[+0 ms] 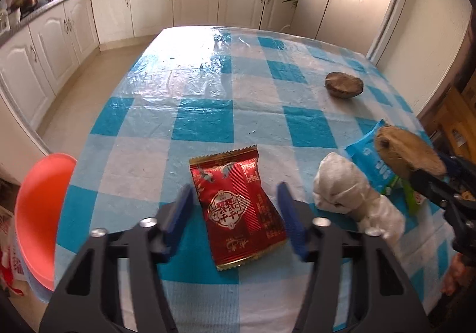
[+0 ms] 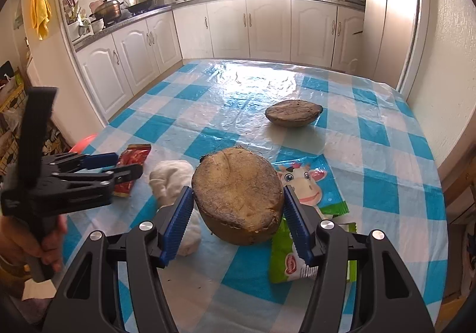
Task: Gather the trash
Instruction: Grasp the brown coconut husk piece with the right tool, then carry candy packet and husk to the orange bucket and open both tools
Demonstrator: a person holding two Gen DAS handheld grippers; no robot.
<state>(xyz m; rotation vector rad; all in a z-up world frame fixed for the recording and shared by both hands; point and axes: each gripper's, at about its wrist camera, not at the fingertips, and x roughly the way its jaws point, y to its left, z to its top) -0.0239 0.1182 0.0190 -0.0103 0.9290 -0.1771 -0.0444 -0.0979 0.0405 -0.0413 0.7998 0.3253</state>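
A red snack wrapper (image 1: 238,208) lies flat on the checked tablecloth (image 1: 202,122). My left gripper (image 1: 235,214) hangs over it, open, one blue pad on each side of the wrapper and neither pressing on it. My right gripper (image 2: 238,214) is shut on a brown coconut half (image 2: 238,199), cut face up, held just above the table. In the left wrist view that coconut half (image 1: 407,151) shows at the right edge. A crumpled white tissue (image 2: 172,178) lies between the two grippers. A blue cow-print wrapper (image 2: 306,181) and a green wrapper (image 2: 285,255) lie under the held coconut half.
A second coconut half (image 2: 293,113) sits farther back on the table. An orange plastic basin (image 1: 38,220) stands off the table's left edge. A hand (image 2: 26,238) holds the left gripper's handle. White kitchen cabinets (image 2: 226,29) run behind the table.
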